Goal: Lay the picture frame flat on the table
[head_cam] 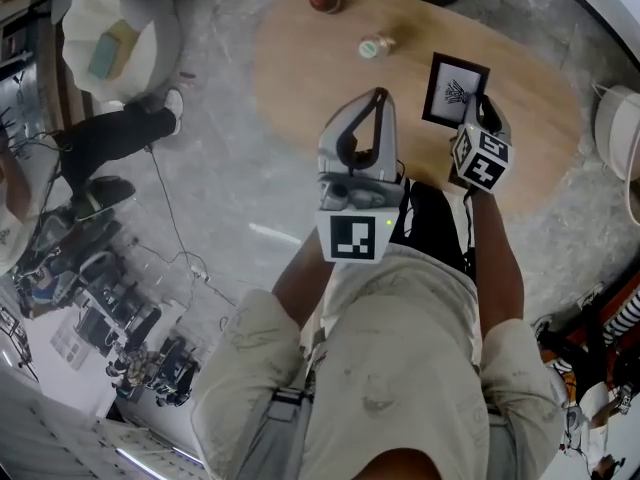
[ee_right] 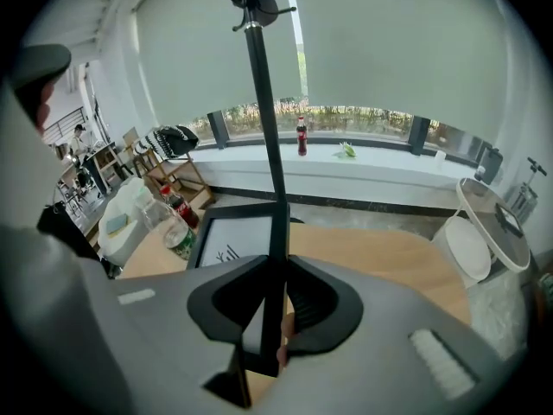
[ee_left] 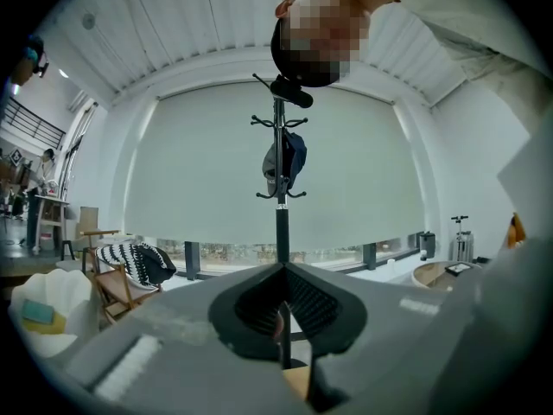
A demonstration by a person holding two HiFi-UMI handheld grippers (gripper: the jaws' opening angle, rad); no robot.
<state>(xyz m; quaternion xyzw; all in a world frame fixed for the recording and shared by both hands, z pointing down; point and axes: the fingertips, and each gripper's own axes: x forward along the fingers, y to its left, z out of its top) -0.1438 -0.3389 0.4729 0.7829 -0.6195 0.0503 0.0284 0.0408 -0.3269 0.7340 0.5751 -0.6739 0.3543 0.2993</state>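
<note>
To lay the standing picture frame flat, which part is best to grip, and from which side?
The right side bar of the picture frame, from the person's side. It stands upright facing the person, so this thin bar fits between the jaws; the right tool is closed on it there.

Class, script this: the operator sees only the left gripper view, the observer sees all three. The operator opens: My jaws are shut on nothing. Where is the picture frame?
Observer: The picture frame is over the wooden table, right of your left gripper in the head view.
Operator: Does anything hold it?
Observer: Yes, the right gripper is shut on its side edge.
Operator: What else is on that table?
Observer: Two bottles beyond the frame: a cola bottle and a clear bottle with a green label.
</note>
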